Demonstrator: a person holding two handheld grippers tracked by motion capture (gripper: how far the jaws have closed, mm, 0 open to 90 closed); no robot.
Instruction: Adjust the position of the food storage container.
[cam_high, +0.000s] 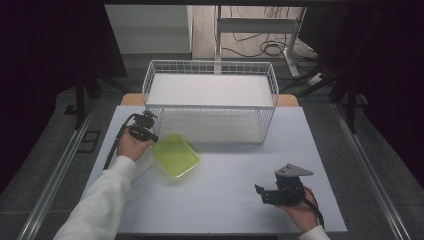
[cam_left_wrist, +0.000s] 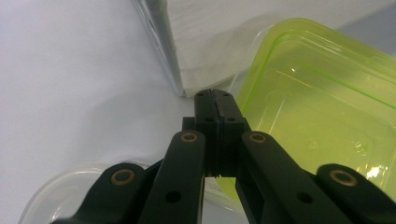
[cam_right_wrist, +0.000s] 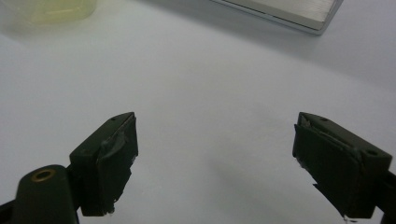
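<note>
My left gripper (cam_high: 150, 134) has its jaws pressed together, pinching the rim of the green tub (cam_high: 175, 155), which tilts on the table (cam_high: 225, 200) at about eight o'clock from the wire basket (cam_high: 210, 100). My right gripper (cam_right_wrist: 215, 158) rests at five o'clock, jaws spread wide, holding nothing.

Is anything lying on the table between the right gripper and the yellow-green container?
Nothing visible does. In the high view, bare table lies between the open right gripper and the yellow-green container. The left gripper sits at the container's far-left edge, jaws shut.
</note>
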